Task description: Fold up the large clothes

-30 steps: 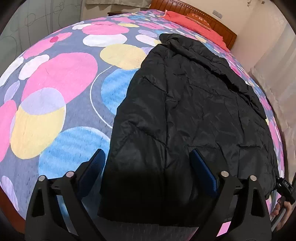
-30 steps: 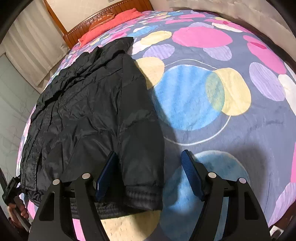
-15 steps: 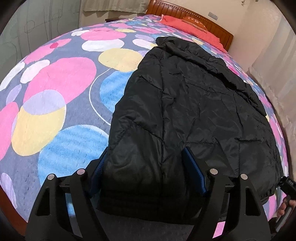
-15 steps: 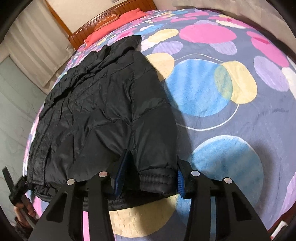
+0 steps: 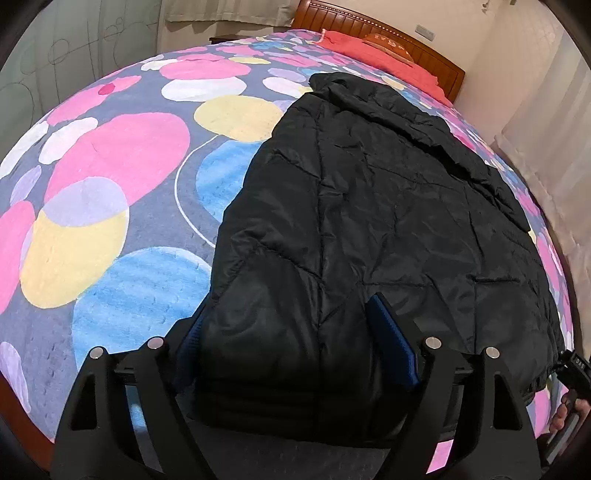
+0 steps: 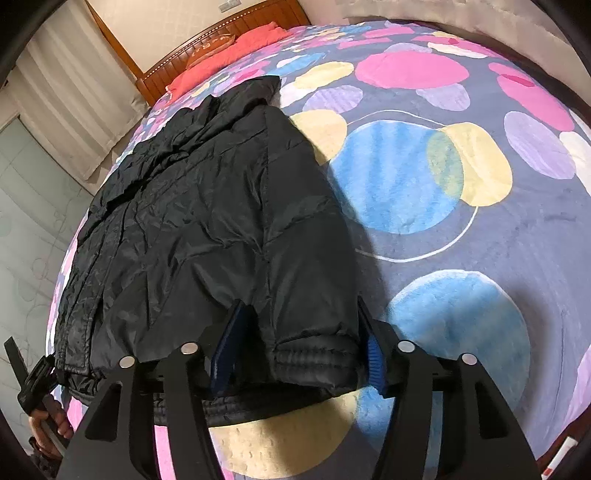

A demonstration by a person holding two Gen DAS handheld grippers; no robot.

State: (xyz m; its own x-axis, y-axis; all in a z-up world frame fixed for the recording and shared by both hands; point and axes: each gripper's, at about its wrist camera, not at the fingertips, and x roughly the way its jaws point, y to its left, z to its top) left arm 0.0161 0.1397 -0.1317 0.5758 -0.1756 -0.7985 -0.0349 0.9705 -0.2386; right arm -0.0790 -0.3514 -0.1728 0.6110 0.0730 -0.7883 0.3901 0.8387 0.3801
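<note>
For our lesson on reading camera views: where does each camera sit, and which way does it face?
Left wrist: on the left gripper, facing down the bed toward the headboard, its sleeve cuff between the opening jaws.
Right wrist: on the right gripper, same direction, jaws opening around the other cuff.
Shared: black jacket, bedspread.

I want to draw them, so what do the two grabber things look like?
Each hand-held gripper, left and right, is a black plastic frame with two forked fingers, round silver bolt heads on top and ribbed dark blue pads inside. No cables or sleeves show.
</note>
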